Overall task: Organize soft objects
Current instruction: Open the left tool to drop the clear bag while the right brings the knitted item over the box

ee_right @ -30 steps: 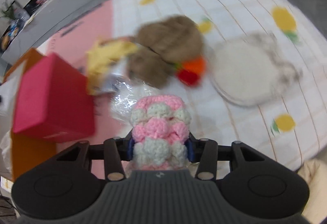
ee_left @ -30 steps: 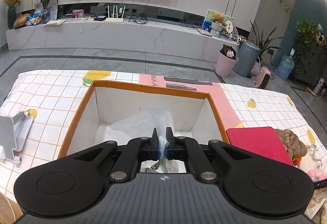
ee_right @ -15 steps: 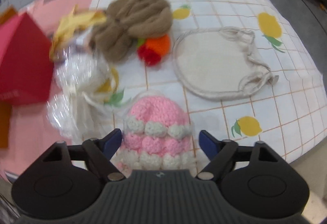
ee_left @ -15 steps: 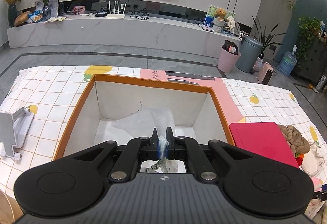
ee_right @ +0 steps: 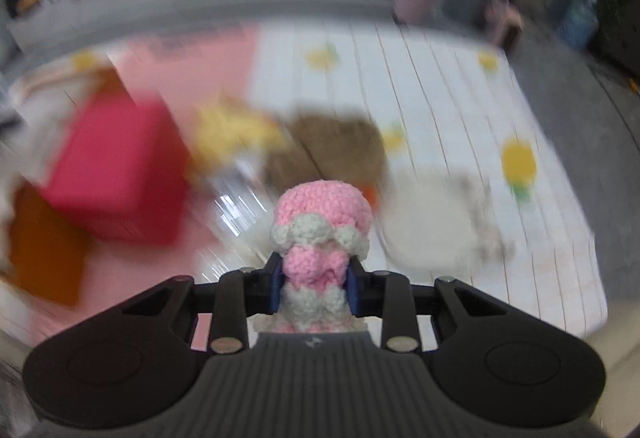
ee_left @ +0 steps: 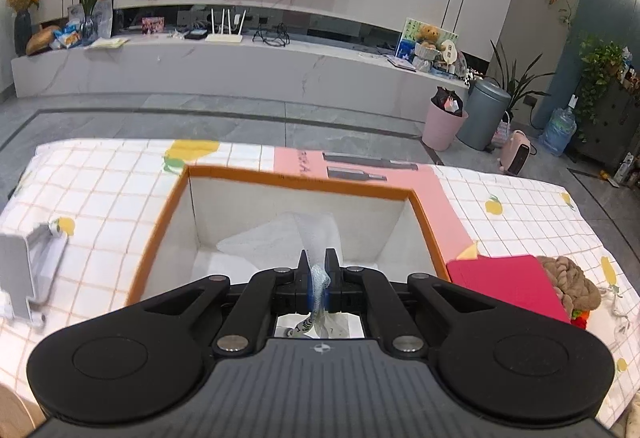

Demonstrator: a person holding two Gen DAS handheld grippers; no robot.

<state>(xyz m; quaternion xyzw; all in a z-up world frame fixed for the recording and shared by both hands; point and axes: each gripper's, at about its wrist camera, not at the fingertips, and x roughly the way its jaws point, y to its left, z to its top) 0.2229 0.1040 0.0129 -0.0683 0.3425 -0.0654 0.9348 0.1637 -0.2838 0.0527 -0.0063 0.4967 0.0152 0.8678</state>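
Note:
My left gripper point(ee_left: 319, 274) is shut on a clear plastic bag point(ee_left: 296, 234), held over the open orange-rimmed box point(ee_left: 304, 184) with white inner walls. In the blurred right wrist view, my right gripper point(ee_right: 316, 280) is closing on a pink and white crocheted toy point(ee_right: 320, 222); its pads squeeze the toy's middle and it hangs above the table. Below it lie a brown yarn bundle point(ee_right: 336, 146), a round cream pouch point(ee_right: 432, 222), a yellow item point(ee_right: 232, 130) and crinkled clear plastic point(ee_right: 236, 206).
A red box lid point(ee_left: 504, 282) lies right of the orange box, with the brown yarn point(ee_left: 572, 284) beside it. A grey stand point(ee_left: 28, 270) sits at the table's left edge. The checked cloth with lemon prints point(ee_left: 100, 198) covers the table.
The right gripper opened around the crocheted toy on the table, then closed on it and lifted it up. The left gripper stayed still, holding the plastic bag over the box.

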